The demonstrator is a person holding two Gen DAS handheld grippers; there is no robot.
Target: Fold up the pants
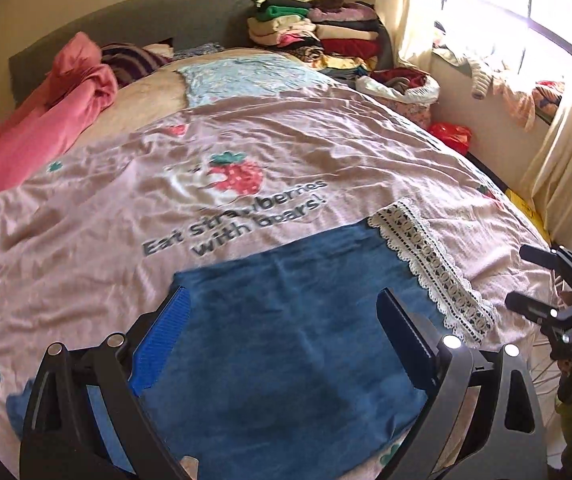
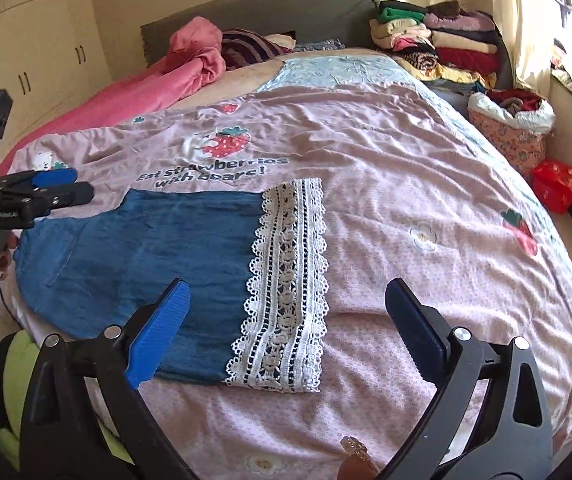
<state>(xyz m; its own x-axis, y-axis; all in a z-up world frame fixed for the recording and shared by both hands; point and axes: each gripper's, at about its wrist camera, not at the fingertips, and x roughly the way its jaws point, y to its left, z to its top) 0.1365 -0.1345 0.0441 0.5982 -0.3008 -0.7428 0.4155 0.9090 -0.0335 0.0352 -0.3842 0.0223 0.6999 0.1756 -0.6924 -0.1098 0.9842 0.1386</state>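
Right wrist | pants (image 2: pixel 158 272) flat, lace hem rightward | both tools (image 2: pixel 286 320) (image 1: pixel 282 328) spread, empty

Pants (image 1: pixel 286 340) waist end being hidden behind the left gripper (image 1: pixel 282 320), bedspread lettering (image 1: pixel 242 220) being blurred, right gripper (image 1: pixel 557 300) being cut off at the frame edge

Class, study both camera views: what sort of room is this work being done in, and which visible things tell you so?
Most likely a home bedroom. A bed with a pink strawberry-print cover and grey headboard fills the view, folded clothes are stacked by the curtained window, and the blue lace-hemmed pants lie flat on the bed.
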